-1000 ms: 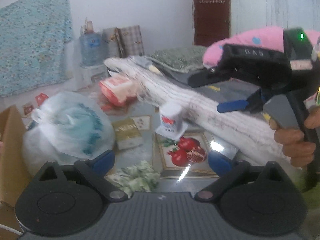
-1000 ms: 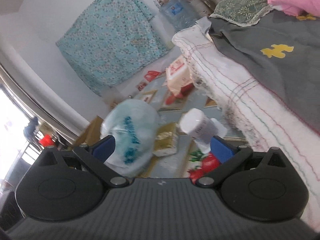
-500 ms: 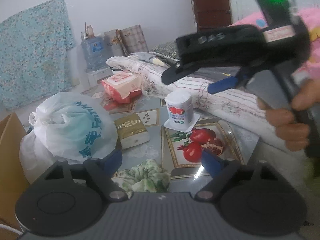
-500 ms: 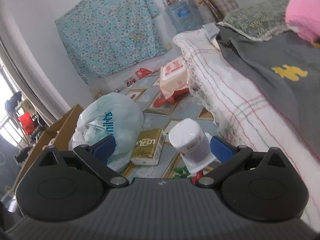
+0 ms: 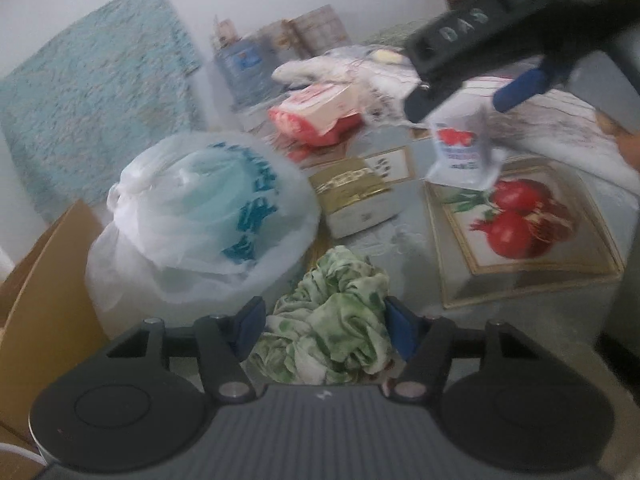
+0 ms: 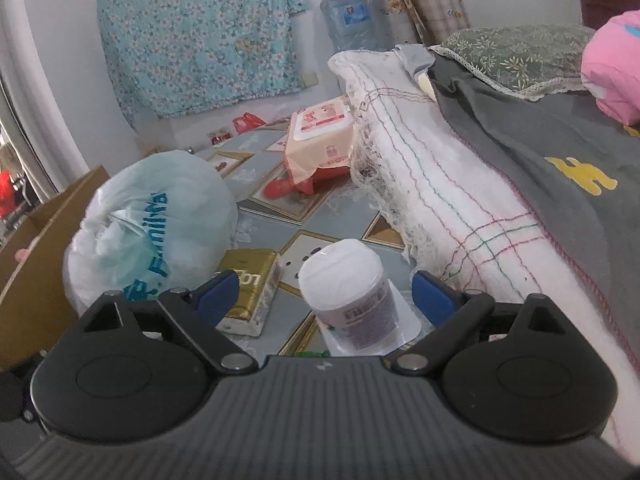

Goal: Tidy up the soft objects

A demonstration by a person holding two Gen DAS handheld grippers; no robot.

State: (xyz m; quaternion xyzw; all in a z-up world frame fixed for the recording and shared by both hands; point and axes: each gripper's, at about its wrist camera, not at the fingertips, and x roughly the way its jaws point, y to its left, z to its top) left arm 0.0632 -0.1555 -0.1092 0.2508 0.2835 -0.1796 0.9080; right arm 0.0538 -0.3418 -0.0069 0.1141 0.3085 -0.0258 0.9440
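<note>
Since a second ago: both grippers lower and nearer the floor; right gripper (image 5: pixel 472 92), earlier level with the bed, now above the tissue roll.

Left gripper (image 5: pixel 326 330) — jaws have just been closing. Blue pads stand at either side of the green-and-white crumpled cloth (image 5: pixel 332 320), which lies on the floor between them. Whether the pads already press it cannot be told; they look just at its edges.

Right gripper — jaws have just been narrowing a little, still spread wide. Wrapped tissue roll (image 6: pixel 352 292) stands upright on the floor between the fingers, apart from both pads.

Floor items:
- White plastic bag (image 5: pixel 200 216) with blue lettering, knotted, left of the cloth and touching it.
- Gold tissue pack (image 6: pixel 248 292), lying flat between bag and roll.
- Wet-wipes pack (image 6: pixel 320 136), resting on a red item at the foot of the bed.
- Cardboard box (image 5: pixel 44 300), far left, against the bag.

Bed (image 6: pixel 460 200) — right side; white stitched quilt edge, grey blanket on top.
</note>
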